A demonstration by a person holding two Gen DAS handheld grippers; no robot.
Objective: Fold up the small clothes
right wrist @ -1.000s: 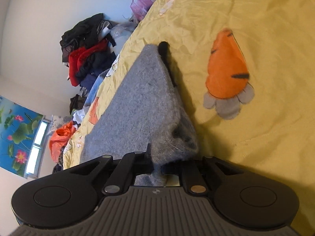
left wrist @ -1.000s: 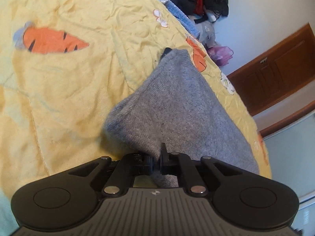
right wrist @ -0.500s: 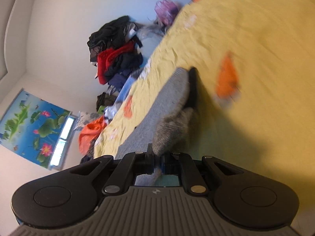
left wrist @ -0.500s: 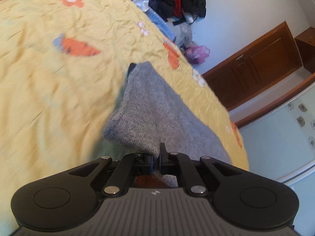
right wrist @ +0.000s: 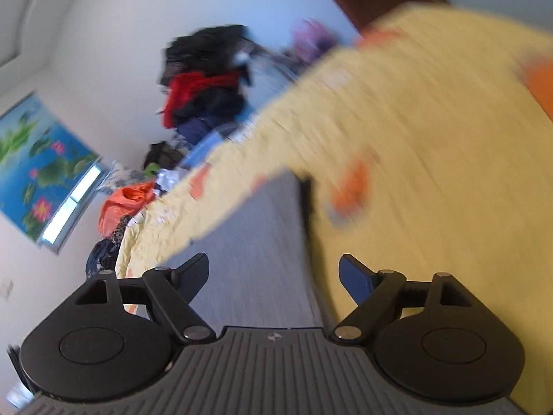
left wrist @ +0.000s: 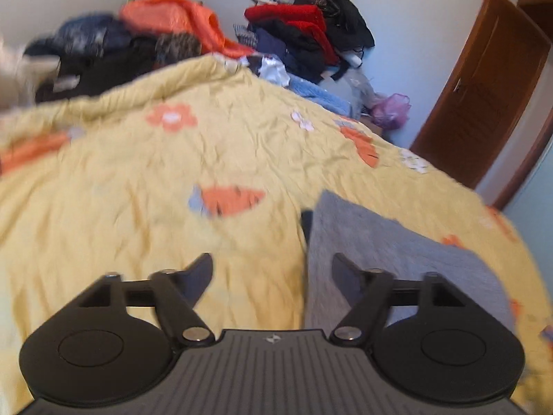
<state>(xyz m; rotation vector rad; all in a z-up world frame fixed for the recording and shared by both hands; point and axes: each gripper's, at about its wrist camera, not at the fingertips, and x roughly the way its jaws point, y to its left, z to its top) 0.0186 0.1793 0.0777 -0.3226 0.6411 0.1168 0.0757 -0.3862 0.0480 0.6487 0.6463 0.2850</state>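
Left wrist: left tongs (left wrist: 272, 269) just sprung apart, nothing between; grey garment (left wrist: 397, 259) flat on the yellow bedspread (left wrist: 138, 214), under the right-hand finger.
Right wrist: right tongs (right wrist: 274, 269) likewise just spread, empty; grey garment (right wrist: 255, 242) below, blurred.

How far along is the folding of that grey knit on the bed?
Done: the grey knit garment lies flat on the yellow bedspread. In hand: nothing; the left gripper and right gripper have just opened, empty. Left: the clothes pile.
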